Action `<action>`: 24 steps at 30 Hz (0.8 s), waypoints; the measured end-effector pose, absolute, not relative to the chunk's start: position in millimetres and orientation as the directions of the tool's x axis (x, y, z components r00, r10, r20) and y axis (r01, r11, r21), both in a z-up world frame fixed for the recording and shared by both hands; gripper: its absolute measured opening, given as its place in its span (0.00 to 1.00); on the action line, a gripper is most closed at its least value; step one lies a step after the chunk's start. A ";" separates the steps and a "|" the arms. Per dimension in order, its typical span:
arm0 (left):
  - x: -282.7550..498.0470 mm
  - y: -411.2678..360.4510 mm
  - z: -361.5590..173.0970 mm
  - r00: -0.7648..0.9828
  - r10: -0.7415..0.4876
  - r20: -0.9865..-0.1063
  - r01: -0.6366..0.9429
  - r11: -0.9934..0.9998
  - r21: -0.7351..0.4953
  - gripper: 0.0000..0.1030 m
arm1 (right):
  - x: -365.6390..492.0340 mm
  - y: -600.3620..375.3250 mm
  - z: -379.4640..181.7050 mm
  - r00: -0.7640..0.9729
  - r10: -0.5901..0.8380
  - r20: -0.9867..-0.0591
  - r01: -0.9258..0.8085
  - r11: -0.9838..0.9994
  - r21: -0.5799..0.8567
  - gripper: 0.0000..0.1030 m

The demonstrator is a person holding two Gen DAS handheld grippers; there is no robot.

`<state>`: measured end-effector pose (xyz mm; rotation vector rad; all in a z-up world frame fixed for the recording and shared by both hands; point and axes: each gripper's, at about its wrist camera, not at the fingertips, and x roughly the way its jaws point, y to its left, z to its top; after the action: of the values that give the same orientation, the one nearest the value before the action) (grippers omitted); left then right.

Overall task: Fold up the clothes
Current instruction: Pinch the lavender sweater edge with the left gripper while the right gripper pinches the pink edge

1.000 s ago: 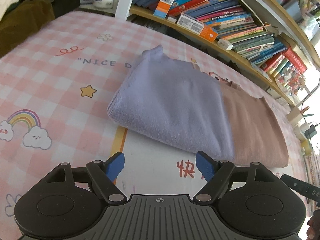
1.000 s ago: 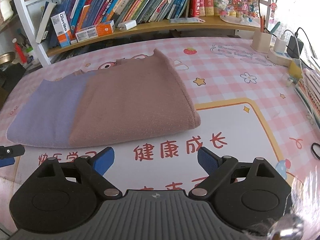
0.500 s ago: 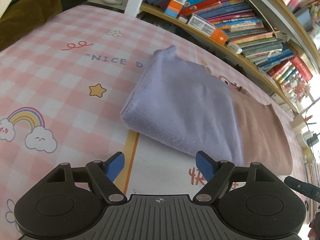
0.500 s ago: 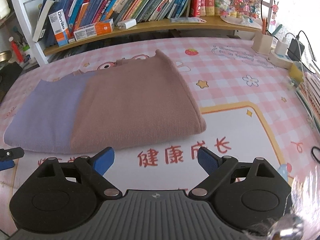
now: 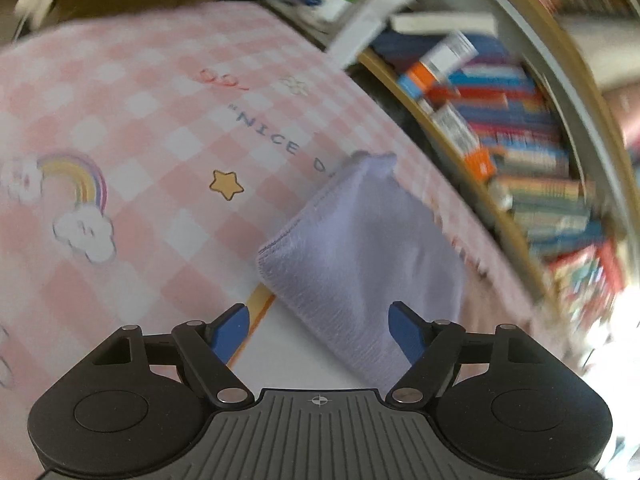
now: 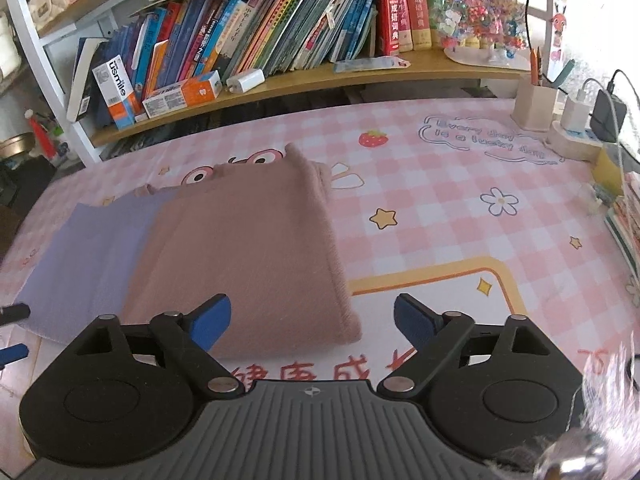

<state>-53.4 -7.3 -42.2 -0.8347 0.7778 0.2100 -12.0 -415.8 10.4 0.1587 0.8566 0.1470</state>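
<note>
Your fingers are spread on both grippers; the folded cloth (image 6: 224,256) lies lengthwise between them, lilac end at your left gripper (image 5: 320,330), brown end at your right gripper (image 6: 312,322)

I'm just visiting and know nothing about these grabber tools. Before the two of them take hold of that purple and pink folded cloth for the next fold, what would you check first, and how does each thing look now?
1. Left gripper open and empty: ok, blue fingers spread apart.
2. Right gripper open and empty: ok.
3. Left gripper lined up with the purple end of the folded cloth: ok, the near corner lies between its fingers.
4. Right gripper lined up with the cloth's pink end: ok, the near corner sits between its fingers.
5. Cloth lying flat on the checked mat: ok in the right view.
6. Sharp view for the left gripper: not ok, its picture is blurred.
</note>
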 end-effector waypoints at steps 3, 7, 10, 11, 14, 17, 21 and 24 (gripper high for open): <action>-49.1 -4.2 -47.9 0.726 -0.123 -0.677 -0.497 0.587 -0.639 0.65 | -3.3 -421.4 7.0 0.630 0.220 -0.745 -0.088 0.973 0.213 0.73; -42.2 -2.2 -56.3 0.713 -0.099 -0.694 -0.566 0.504 -0.653 0.50 | 8.9 -424.0 1.0 0.610 0.237 -0.756 -0.102 0.970 0.222 0.55; -38.3 -0.3 -59.5 0.700 -0.073 -0.710 -0.607 0.461 -0.647 0.29 | 18.0 -425.9 -4.6 0.587 0.253 -0.769 -0.102 0.966 0.239 0.42; -37.9 0.6 -61.3 0.697 -0.067 -0.714 -0.618 0.449 -0.645 0.21 | 20.9 -426.5 -6.7 0.577 0.260 -0.774 -0.101 0.963 0.248 0.35; -39.9 2.0 -60.1 0.746 -0.049 -0.664 -0.571 0.466 -0.676 0.07 | 25.3 -426.1 -12.9 0.547 0.290 -0.785 -0.106 0.955 0.278 0.26; -44.9 -2.9 -34.7 0.818 -0.029 -0.575 -0.445 0.601 -0.664 0.06 | 25.1 -420.1 -16.3 0.527 0.315 -0.790 -0.120 0.947 0.298 0.23; -53.7 12.6 -20.4 0.833 -0.013 -0.553 -0.418 0.639 -0.645 0.06 | 22.9 -408.9 -17.9 0.514 0.333 -0.791 -0.139 0.942 0.306 0.22; -60.9 34.1 -30.1 0.805 -0.009 -0.593 -0.472 0.596 -0.649 0.07 | 21.3 -401.2 -18.6 0.507 0.340 -0.792 -0.149 0.940 0.308 0.22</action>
<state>-60.9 34.1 -30.1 -0.9020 0.5921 0.2877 21.3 -401.2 -18.6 0.2103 0.9975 0.2969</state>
